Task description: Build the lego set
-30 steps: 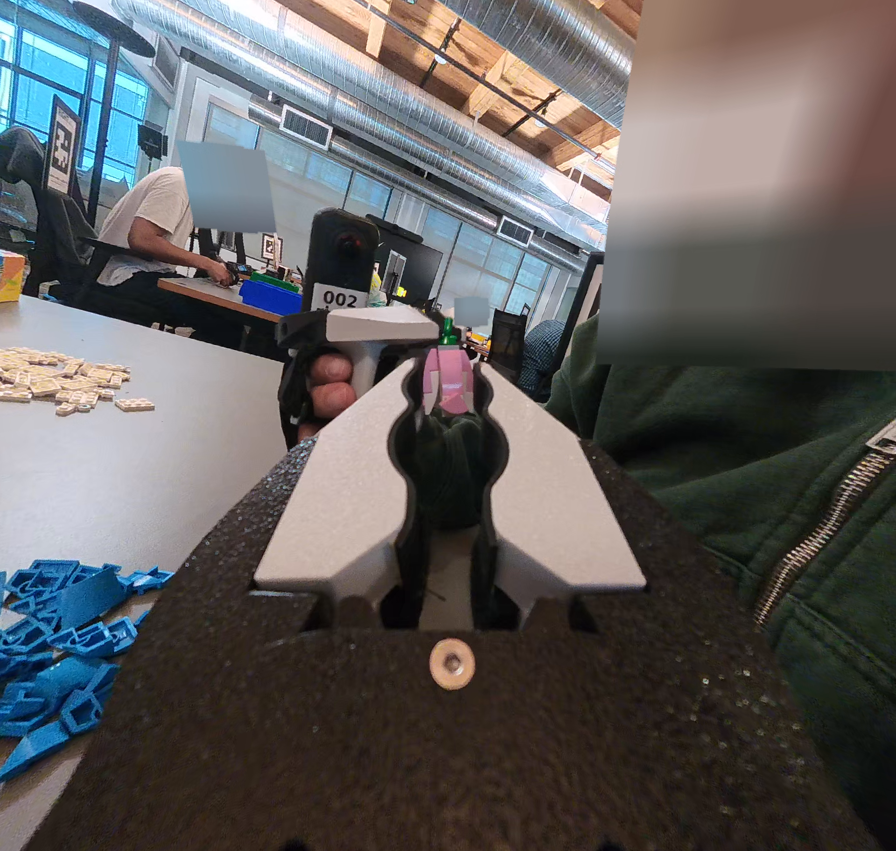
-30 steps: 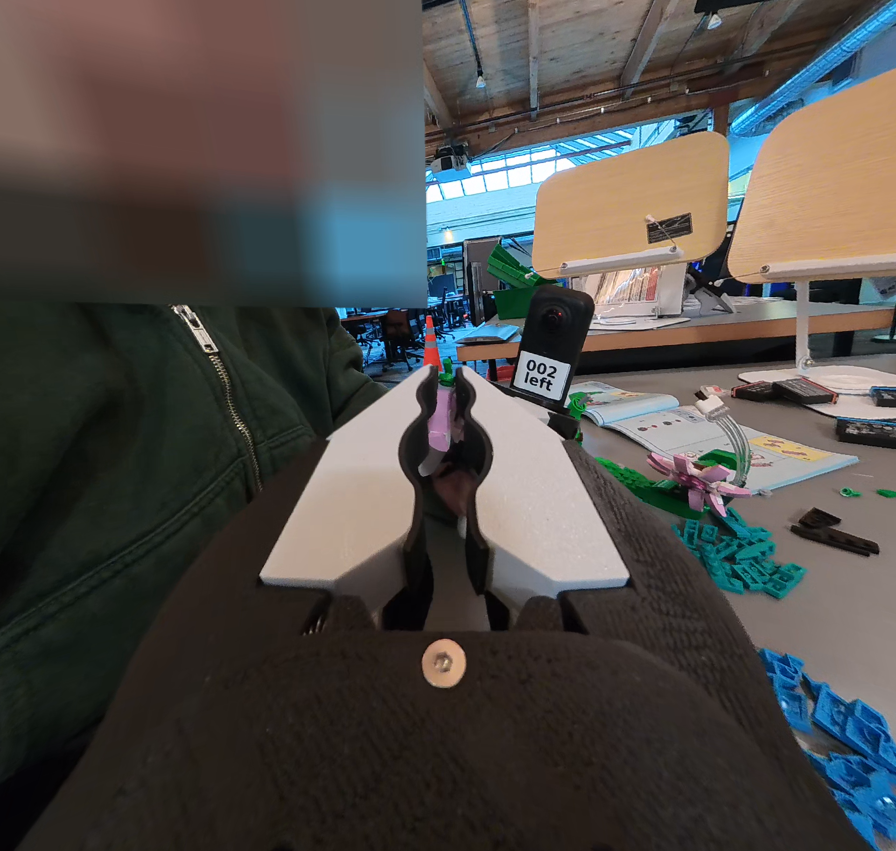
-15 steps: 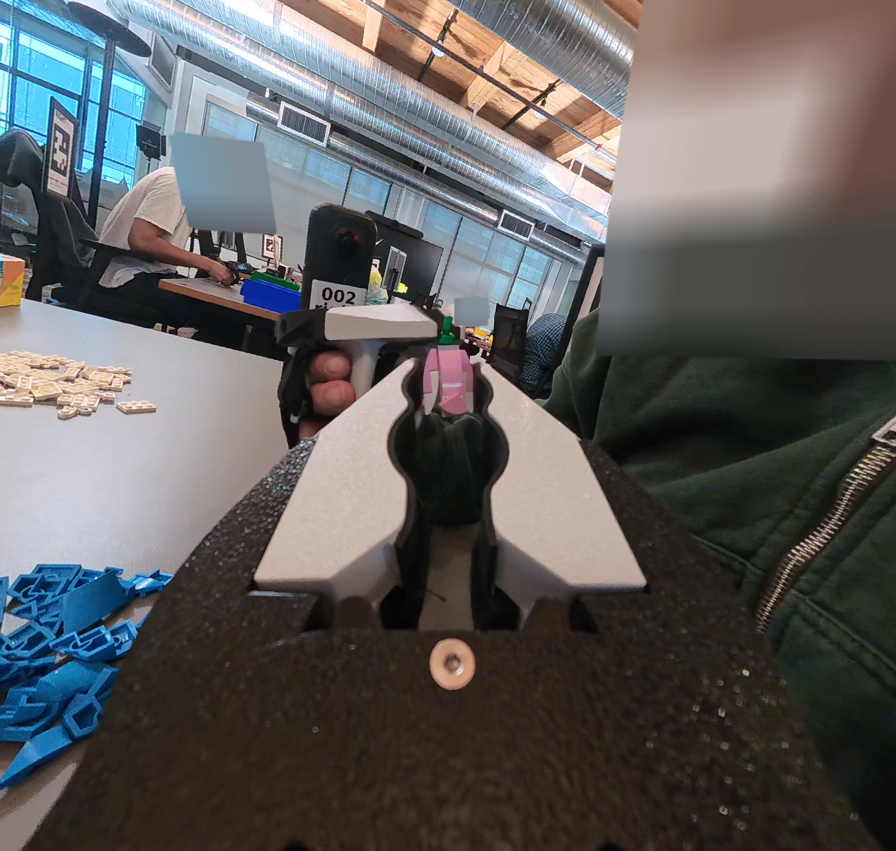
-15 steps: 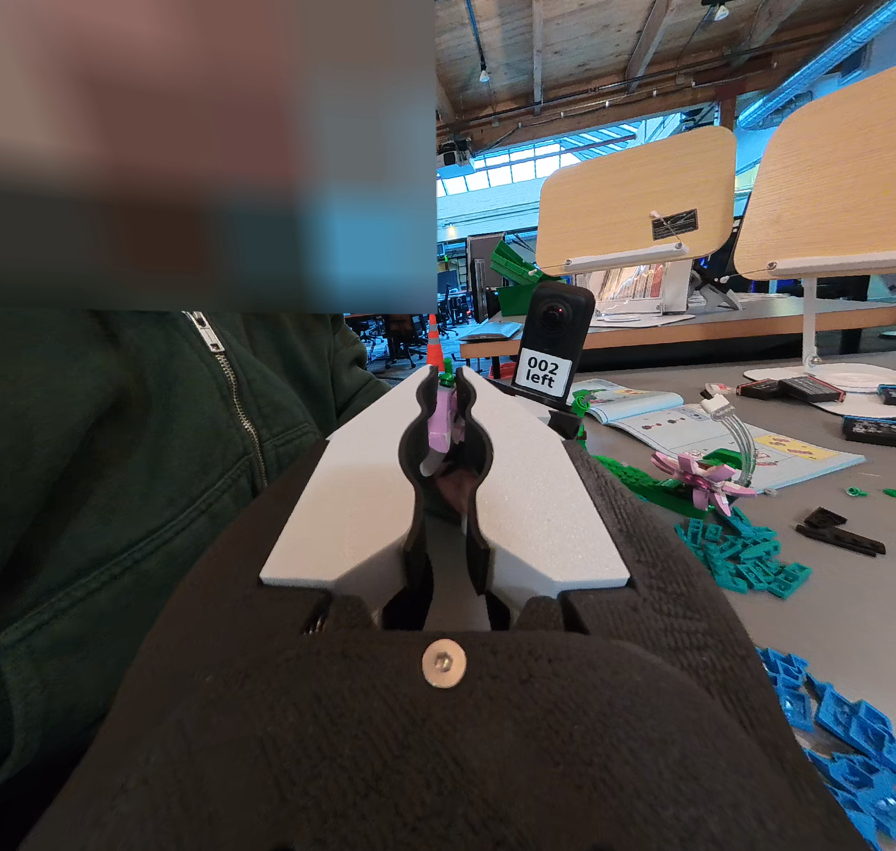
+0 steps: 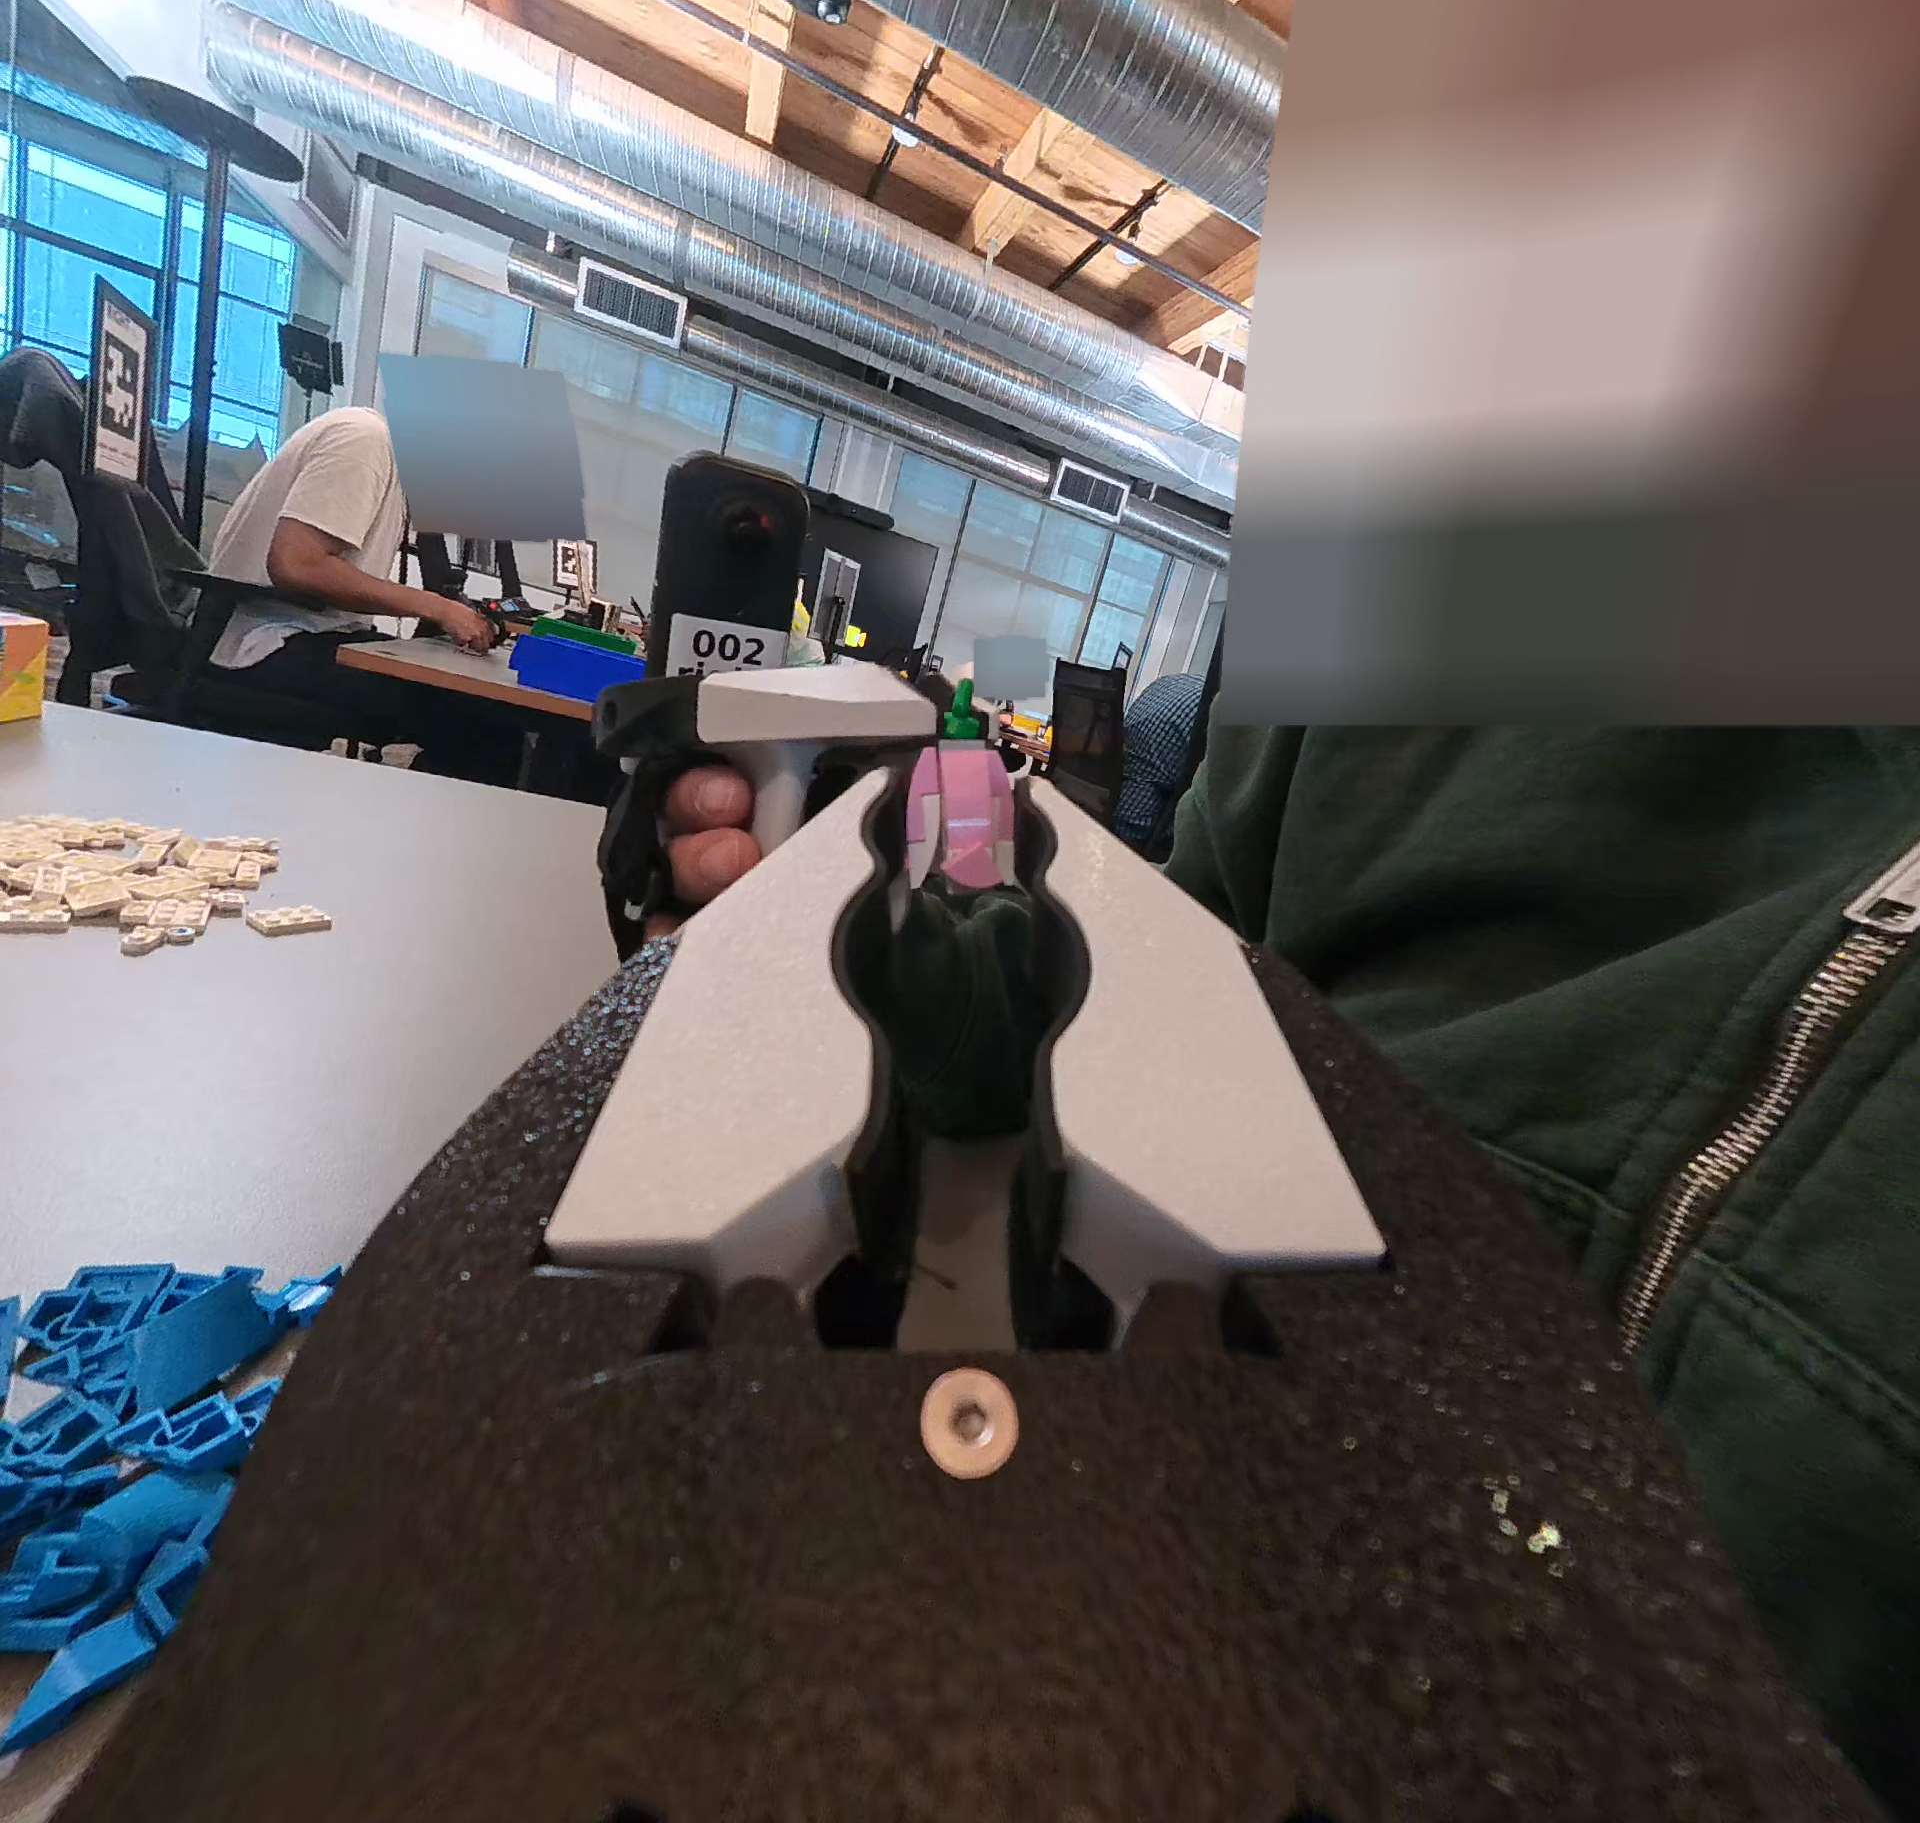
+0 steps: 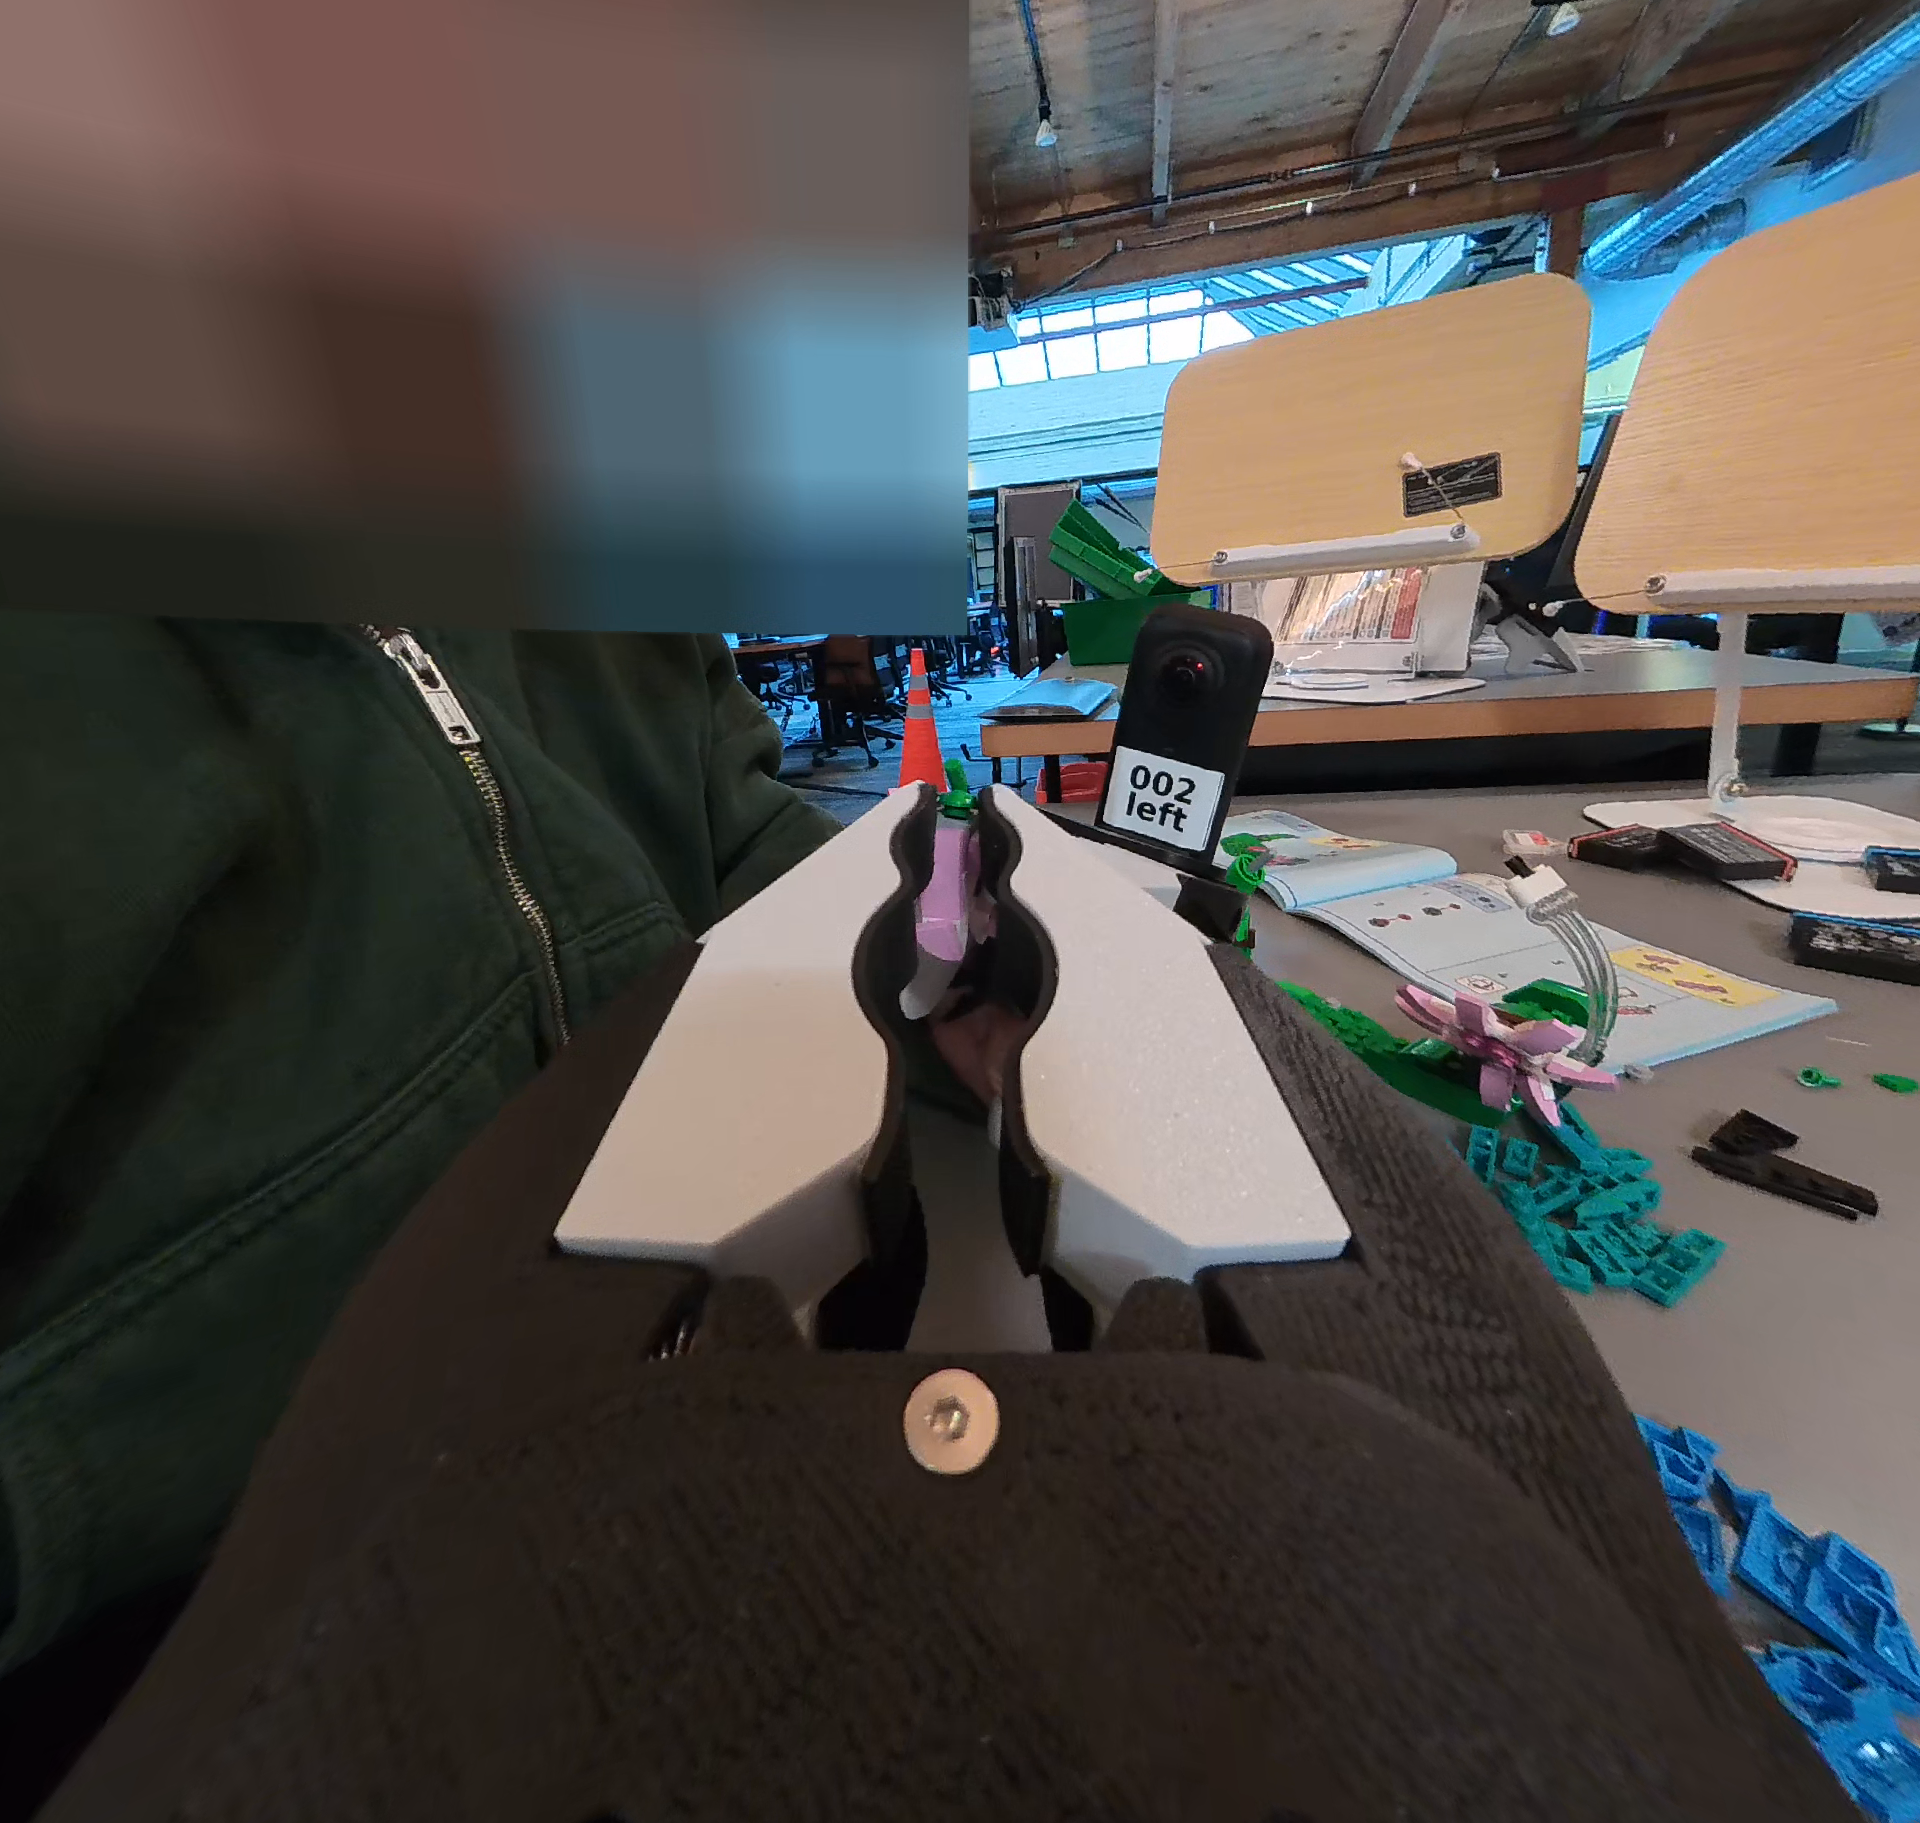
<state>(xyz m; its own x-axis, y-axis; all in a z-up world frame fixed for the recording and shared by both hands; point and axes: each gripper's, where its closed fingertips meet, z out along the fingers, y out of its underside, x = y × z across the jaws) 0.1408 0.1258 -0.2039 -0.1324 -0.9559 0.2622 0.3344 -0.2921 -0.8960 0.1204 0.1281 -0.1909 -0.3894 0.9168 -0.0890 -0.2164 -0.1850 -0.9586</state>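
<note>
Meanwhile, left wrist view: left tongs (image 5: 961, 817) clamp pink flower bud (image 5: 958, 817), raised near green jacket; blue pieces (image 5: 125, 1399) and tan pieces (image 5: 125, 869) lie loose on worktop (image 5: 260, 1067). Right wrist view: right tongs (image 6: 951, 838) pinch same bud; finished pink flower (image 6: 1496, 1046), teal pieces (image 6: 1590, 1223), open instruction booklet (image 6: 1455, 921) far right. Build judged part done. Camera labels left unquoted.

Timber ceiling (image 5: 1091, 163), silver ducts (image 5: 831, 246), glazed wall (image 5: 987, 526), grey table (image 5: 260, 1046)

My left claw (image 5: 961, 797): matt grey plastic fingers (image 5: 727, 1046), grainy black body, one bright metal screw (image 5: 969, 1422). Pink bud (image 5: 961, 817) between them: glossy plastic. Bench (image 5: 260, 1046): smooth matt grey. Blue pieces (image 5: 114, 1410): shiny plastic. Jacket (image 5: 1610, 994): soft green cloth, metal zip. Booklet (image 6: 1455, 911): glossy paper
</note>
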